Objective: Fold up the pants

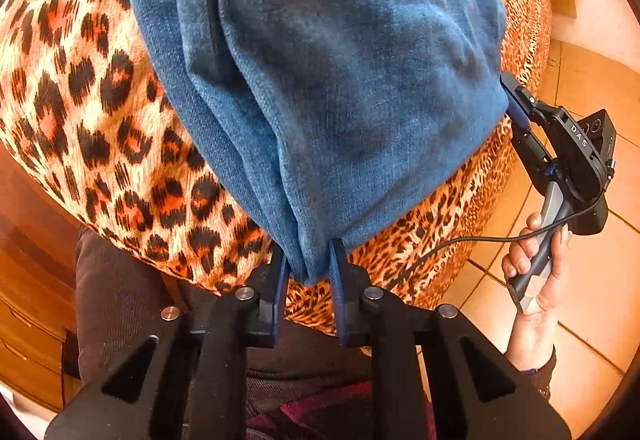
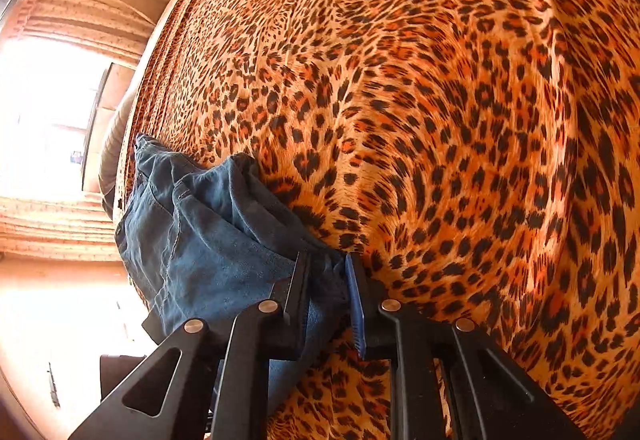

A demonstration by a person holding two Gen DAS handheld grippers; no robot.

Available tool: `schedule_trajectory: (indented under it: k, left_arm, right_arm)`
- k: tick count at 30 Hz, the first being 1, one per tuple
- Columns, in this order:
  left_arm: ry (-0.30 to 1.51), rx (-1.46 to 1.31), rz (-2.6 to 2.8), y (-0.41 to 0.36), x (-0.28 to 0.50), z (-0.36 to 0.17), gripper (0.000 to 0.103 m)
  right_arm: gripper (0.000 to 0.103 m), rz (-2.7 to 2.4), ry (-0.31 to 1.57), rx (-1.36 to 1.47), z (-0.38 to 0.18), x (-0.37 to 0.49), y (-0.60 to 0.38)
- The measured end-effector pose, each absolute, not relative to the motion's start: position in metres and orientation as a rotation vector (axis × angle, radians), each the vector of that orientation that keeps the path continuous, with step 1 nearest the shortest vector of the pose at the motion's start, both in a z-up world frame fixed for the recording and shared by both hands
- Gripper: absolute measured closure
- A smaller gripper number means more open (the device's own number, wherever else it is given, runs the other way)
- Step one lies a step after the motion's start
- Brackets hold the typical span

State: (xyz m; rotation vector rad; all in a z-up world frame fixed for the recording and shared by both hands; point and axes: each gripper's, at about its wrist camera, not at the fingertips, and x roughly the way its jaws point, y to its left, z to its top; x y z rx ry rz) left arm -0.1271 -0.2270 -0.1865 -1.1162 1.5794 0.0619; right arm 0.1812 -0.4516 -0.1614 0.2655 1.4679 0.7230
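Blue-padded left gripper (image 1: 310, 268), nearest the lens: jaws pinching a bunched corner of the blue denim pants (image 1: 340, 80). Right gripper (image 2: 328, 280): jaws clamped on the opposite near corner of the same garment. Pants lie on a leopard-print bedspread (image 2: 440, 100) at its near edge. Person's right hand (image 1: 532, 260) grips the tool handle over a tiled floor (image 1: 592, 300).

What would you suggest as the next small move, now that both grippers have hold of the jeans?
Probably lift both corners together and carry them across the jeans: the left gripper and right gripper each pinch the near edge on the leopard-print bedspread.
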Motion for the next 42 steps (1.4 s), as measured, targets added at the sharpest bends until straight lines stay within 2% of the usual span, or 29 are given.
schedule_trajectory:
  k: [2,3,4,5,6,7,8,12,15,18,20,21,22,31,34,38,40,41,42]
  left_arm:
    - [1.566,-1.117,-0.010,-0.220,-0.133,-0.176,0.084]
    - [1.543,-1.110,-0.031,-0.217,-0.136,-0.169,0.081]
    - [1.514,-1.091,-0.030,-0.210,-0.139,-0.161,0.079]
    - [1.485,-1.060,-0.015,-0.205,-0.141,-0.151,0.073]
    - [1.452,-1.029,0.007,-0.197,-0.140,-0.142,0.062]
    - [1.414,-1.012,0.033,-0.189,-0.138,-0.133,0.057]
    - [1.368,-1.011,0.065,-0.181,-0.134,-0.127,0.051]
    - [1.247,-1.082,0.107,-0.155,-0.107,-0.122,0.050]
    - [1.289,-0.981,0.201,-0.154,-0.081,-0.137,0.050]
    - [1.361,-0.931,0.216,-0.156,-0.071,-0.160,0.054]
    - [1.349,-0.931,0.202,-0.152,-0.069,-0.155,0.052]
    - [1.354,-0.929,0.186,-0.151,-0.068,-0.155,0.052]
    - [1.354,-0.938,0.168,-0.148,-0.068,-0.157,0.052]
    - [1.343,-1.151,0.027,-0.123,-0.081,-0.175,0.052]
    - [1.359,-1.141,0.007,-0.111,-0.085,-0.164,0.052]
    - [1.249,-1.109,0.002,-0.078,-0.094,-0.129,0.052]
    - [1.181,-1.118,0.065,-0.044,-0.098,-0.115,0.043]
    - [1.147,-1.143,0.108,-0.024,-0.099,-0.112,0.033]
    - [1.117,-1.182,0.153,-0.004,-0.101,-0.112,0.029]
  right_arm:
    - [0.081,0.720,1.401,0.212,-0.142,0.178,-0.456]
    - [0.077,0.731,1.371,0.199,-0.132,0.176,-0.458]
    - [0.070,0.762,1.347,0.204,-0.123,0.174,-0.457]
    - [0.064,0.792,1.332,0.212,-0.110,0.177,-0.446]
    - [0.051,0.831,1.319,0.213,-0.103,0.173,-0.440]
    - [0.041,0.868,1.308,0.197,-0.098,0.167,-0.431]
    - [0.039,0.893,1.298,0.173,-0.095,0.164,-0.420]
    - [0.039,0.913,1.345,0.060,-0.116,0.142,-0.380]
    - [0.038,0.862,1.382,0.010,-0.142,0.132,-0.372]
    - [0.015,0.900,1.368,0.047,-0.143,0.127,-0.370]
    - [0.011,0.890,1.369,-0.018,-0.143,0.122,-0.360]
    - [0.003,0.897,1.378,-0.040,-0.143,0.121,-0.352]
    - [0.000,0.899,1.392,-0.055,-0.145,0.121,-0.345]
    - [0.000,0.771,1.428,-0.039,-0.157,0.129,-0.307]
    - [0.000,0.725,1.520,-0.065,-0.151,0.140,-0.297]
    - [0.000,0.728,1.434,-0.083,-0.123,0.159,-0.277]
    - [0.000,0.754,1.416,-0.083,-0.112,0.168,-0.261]
    - [0.000,0.772,1.418,-0.083,-0.109,0.175,-0.246]
    - [0.000,0.781,1.421,-0.091,-0.108,0.180,-0.230]
